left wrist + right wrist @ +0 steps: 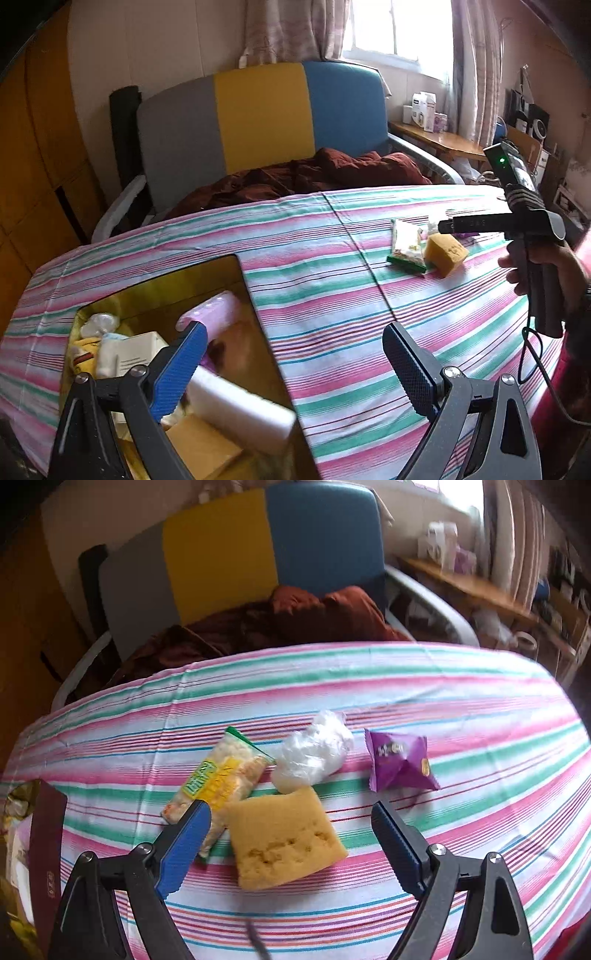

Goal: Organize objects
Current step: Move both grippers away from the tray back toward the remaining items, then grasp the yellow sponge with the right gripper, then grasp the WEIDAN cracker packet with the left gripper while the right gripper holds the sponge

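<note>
On the striped tablecloth (461,716) lie a yellow sponge (288,842), a green-edged snack packet (225,775), a crumpled clear bag (314,753) and a purple packet (399,760). My right gripper (291,834) hangs open just above the sponge, one finger on each side, touching nothing. In the left wrist view that same gripper (448,226) reaches over the sponge (445,253) and snack packet (406,247). My left gripper (295,365) is open over the right edge of a gold-lined box (166,284). A blurred white block (240,410) and a pink roll (214,310) lie in the box.
The box also holds a white carton (136,354), a tan cardboard piece (199,443) and small wrapped items. Its dark red wall (44,842) shows at the right wrist view's left edge. Behind the table stands a grey, yellow and blue sofa (258,110) with a brown blanket (314,177).
</note>
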`<state>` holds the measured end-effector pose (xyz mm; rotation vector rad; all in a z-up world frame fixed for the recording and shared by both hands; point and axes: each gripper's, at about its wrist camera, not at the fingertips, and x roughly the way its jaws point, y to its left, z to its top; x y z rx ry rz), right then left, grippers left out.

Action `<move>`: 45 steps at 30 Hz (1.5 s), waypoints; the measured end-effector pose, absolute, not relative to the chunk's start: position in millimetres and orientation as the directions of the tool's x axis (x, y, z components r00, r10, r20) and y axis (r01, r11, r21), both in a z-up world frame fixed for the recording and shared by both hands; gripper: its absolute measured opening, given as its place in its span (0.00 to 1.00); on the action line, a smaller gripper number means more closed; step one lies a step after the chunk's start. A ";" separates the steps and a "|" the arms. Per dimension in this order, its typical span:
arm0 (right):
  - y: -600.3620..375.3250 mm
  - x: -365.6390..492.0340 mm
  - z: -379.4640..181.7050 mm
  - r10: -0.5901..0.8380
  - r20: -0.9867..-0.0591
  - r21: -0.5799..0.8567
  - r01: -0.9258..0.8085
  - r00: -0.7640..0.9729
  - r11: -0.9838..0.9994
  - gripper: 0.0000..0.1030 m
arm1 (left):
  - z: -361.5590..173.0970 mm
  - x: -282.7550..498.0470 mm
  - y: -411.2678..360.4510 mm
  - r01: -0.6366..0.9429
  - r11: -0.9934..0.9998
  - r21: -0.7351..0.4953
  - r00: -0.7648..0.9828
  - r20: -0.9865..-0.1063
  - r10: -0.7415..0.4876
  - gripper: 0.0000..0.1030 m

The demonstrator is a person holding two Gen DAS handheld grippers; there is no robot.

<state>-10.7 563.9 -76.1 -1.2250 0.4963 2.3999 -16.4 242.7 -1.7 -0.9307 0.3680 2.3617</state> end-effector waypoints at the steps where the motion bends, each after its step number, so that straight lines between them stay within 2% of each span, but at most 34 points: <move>1: 569.6 -10.4 -78.3 0.180 -0.826 0.145 -0.511 -0.534 -0.847 0.88 | -2.8 -17.2 245.7 -0.600 -0.799 0.037 -0.590 -0.696 0.410 0.94; 8: 580.4 -12.6 -87.0 0.137 -0.839 0.187 -0.516 -0.527 -0.836 0.92 | -13.9 -21.9 267.4 -0.630 -0.777 -0.012 -0.529 -0.726 0.440 0.93; 21: 554.4 -37.9 -107.7 0.120 -0.887 0.077 -0.400 -0.446 -0.913 0.93 | -17.8 -39.1 292.3 -0.651 -0.755 -0.076 -0.469 -0.742 0.479 0.93; 22: 553.1 -38.2 -108.5 0.104 -0.889 0.089 -0.390 -0.447 -0.916 0.87 | -18.1 -39.9 295.2 -0.654 -0.753 -0.078 -0.466 -0.743 0.481 0.93; 23: 552.6 -37.7 -109.7 0.099 -0.889 0.089 -0.380 -0.448 -0.921 0.70 | -18.4 -41.4 298.5 -0.656 -0.751 -0.078 -0.463 -0.744 0.482 0.93; 24: 550.8 -38.9 -109.2 0.105 -0.890 0.075 -0.368 -0.443 -0.927 0.65 | -18.5 -42.8 300.6 -0.657 -0.750 -0.079 -0.462 -0.744 0.482 0.93; 29: 545.1 -27.1 -88.2 0.073 -0.872 0.106 -0.332 -0.484 -0.937 0.64 | -20.9 -52.3 313.9 -0.654 -0.752 -0.086 -0.450 -0.755 0.477 0.93; 34: 569.4 2.9 -68.0 0.182 -0.849 0.110 -0.503 -0.496 -0.857 0.64 | -27.6 -61.5 329.3 -0.652 -0.756 -0.061 -0.447 -0.774 0.448 0.93; 36: 590.5 21.0 -59.1 0.223 -0.827 0.155 -0.591 -0.516 -0.792 0.64 | -30.7 -65.7 339.8 -0.657 -0.752 -0.045 -0.445 -0.782 0.436 0.93; 41: 619.3 49.4 -45.0 0.274 -0.782 0.252 -0.686 -0.560 -0.682 0.64 | -37.0 -73.9 374.9 -0.689 -0.724 -0.007 -0.445 -0.786 0.430 0.93; 45: 625.3 52.0 -42.4 0.273 -0.772 0.284 -0.696 -0.574 -0.660 0.64 | -41.8 -79.7 404.7 -0.723 -0.690 0.016 -0.435 -0.787 0.438 0.93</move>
